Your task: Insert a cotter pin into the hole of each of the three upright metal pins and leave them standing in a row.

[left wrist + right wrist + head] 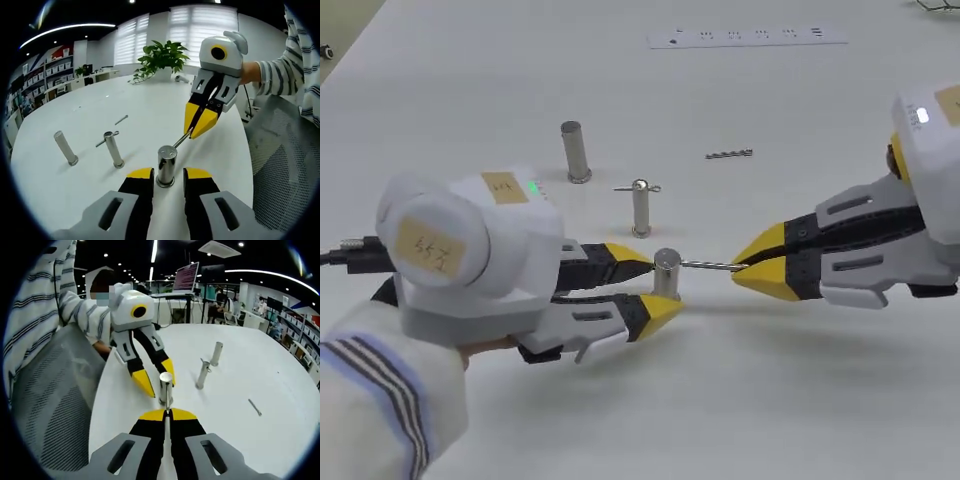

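Note:
Three upright metal pins stand on the white table. The far pin [572,150] is bare, and the middle pin [641,207] has a cotter pin [638,187] through its top. My left gripper [658,285] is shut on the near pin [666,270], one jaw on each side of its lower part; the left gripper view shows that pin [166,164] upright between the jaws. From the right, my right gripper [745,268] is shut on a second cotter pin [710,265], held level. Its free end touches the near pin's top [165,382].
A loose cotter pin [729,154] lies on the table behind the right gripper. A white power strip [747,38] lies at the far edge. A mesh chair [285,165] and a person's striped sleeve [300,65] are beside the table.

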